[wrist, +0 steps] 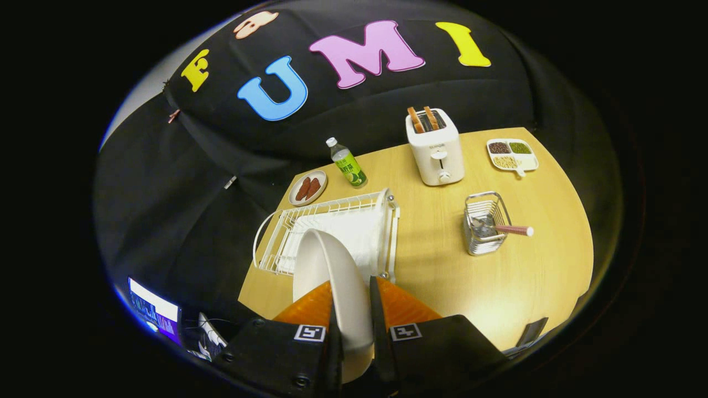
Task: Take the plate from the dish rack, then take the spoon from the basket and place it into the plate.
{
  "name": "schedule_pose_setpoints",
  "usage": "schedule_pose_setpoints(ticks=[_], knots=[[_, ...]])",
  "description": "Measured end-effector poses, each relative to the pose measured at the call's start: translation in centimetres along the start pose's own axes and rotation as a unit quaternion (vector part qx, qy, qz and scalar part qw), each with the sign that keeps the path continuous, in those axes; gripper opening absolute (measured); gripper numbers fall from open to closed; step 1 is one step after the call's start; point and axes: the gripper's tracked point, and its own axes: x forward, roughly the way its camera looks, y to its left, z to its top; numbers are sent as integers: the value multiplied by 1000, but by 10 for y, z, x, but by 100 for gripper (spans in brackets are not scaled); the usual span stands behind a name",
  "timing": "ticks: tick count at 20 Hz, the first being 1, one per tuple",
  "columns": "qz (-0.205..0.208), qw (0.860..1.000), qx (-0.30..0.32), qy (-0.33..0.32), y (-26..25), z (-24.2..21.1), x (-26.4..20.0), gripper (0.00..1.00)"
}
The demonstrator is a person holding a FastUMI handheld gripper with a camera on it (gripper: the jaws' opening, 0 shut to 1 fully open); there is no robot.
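A white plate [326, 271] stands on edge between my two fingers, and my gripper [354, 326] is shut on its rim. The plate is lifted above the near end of the white wire dish rack [337, 221], which lies on the wooden table [498, 276]. To the right, beyond the fingers, stands a small wire basket [485, 223]. A spoon [506, 228] with a pink handle leans out of it toward the right.
A white toaster [435, 147] with two slices of toast stands at the back of the table. A green bottle [347, 162] and a small plate of sausages [308, 188] sit behind the rack. A divided snack tray [512, 154] lies at the far right.
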Motion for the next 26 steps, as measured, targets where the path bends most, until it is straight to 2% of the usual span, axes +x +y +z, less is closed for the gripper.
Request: schedule_pose_setpoints(ticks=[4,7,11,16,21,22,24,26], knots=[[12,999,21,25,-60,-47,-16,27],[16,998,55,32,-95,-69,-7,27],[8,998,62,15,-127,-72,28,27],[-12,994,101,32,-155,-77,84,28],[-30,993,108,32,-170,-77,101,28],[-39,993,103,28,-178,-75,98,33],[-46,994,98,17,-183,-72,98,50],[-59,996,72,-2,-190,-67,91,82]])
